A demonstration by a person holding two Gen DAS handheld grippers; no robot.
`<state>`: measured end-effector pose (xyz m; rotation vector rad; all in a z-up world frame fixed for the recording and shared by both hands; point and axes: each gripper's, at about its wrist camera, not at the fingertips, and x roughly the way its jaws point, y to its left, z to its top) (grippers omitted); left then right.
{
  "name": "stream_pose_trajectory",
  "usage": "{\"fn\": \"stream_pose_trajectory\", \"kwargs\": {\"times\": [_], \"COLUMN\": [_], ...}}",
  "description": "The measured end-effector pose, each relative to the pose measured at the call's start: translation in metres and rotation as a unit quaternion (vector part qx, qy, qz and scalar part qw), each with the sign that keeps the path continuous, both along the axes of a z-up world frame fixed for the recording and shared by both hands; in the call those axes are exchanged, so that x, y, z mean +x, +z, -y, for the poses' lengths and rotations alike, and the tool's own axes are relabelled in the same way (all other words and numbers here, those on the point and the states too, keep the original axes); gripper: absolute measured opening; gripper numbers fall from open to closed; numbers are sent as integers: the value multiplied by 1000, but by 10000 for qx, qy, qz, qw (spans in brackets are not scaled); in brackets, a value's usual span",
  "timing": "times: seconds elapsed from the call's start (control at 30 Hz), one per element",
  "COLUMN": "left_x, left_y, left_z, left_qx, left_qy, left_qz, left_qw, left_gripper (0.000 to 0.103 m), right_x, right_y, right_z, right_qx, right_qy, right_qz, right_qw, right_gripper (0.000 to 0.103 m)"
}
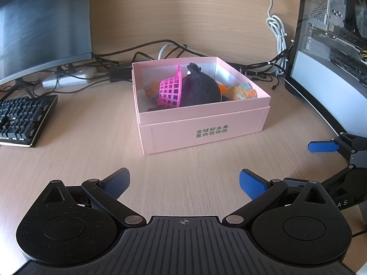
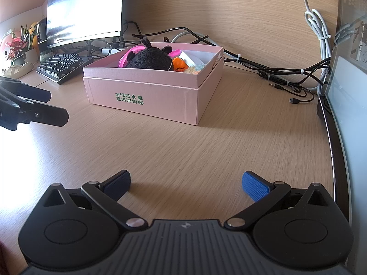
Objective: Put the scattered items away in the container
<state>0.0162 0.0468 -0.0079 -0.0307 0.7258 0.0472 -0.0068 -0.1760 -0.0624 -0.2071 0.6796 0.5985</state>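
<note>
- Wooden desk (image 1: 80, 137) fills both views, bare under both claws.
- Left gripper (image 1: 184, 184): jaws wide, holding nothing.
- Right gripper (image 2: 186, 184): jaws wide, holding nothing.
- Ahead stands the pink box (image 1: 201, 128), well apart from both.
- Inside it: black plush (image 1: 201, 87), pink basket (image 1: 170, 90), orange toy (image 2: 180, 65), touching one another.
- Behind: cables (image 2: 275, 68), keyboard (image 1: 23, 119), monitor (image 1: 43, 23).

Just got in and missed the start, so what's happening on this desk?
A person holds two grippers over a wooden desk, tidying toys into a pink box. The box holds a black plush, a pink basket and some orange and pale soft items. The left gripper and right gripper are both open, empty and apart from the box. No loose toys show on the desk in front of the box.
</note>
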Motion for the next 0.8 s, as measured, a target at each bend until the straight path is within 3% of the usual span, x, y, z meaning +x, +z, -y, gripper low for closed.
{"fn": "stream_pose_trajectory", "kwargs": {"times": [0.8], "left_x": [-2], "left_y": [1], "left_z": [-1], "left_qx": [2], "left_qy": [7], "left_qz": [8], "left_qw": [10000], "left_gripper": [103], "right_x": [0], "right_y": [0], "right_z": [0], "right_qx": [-1], "right_qy": [0], "right_qz": [0], "right_qw": [10000], "right_gripper": [103]}}
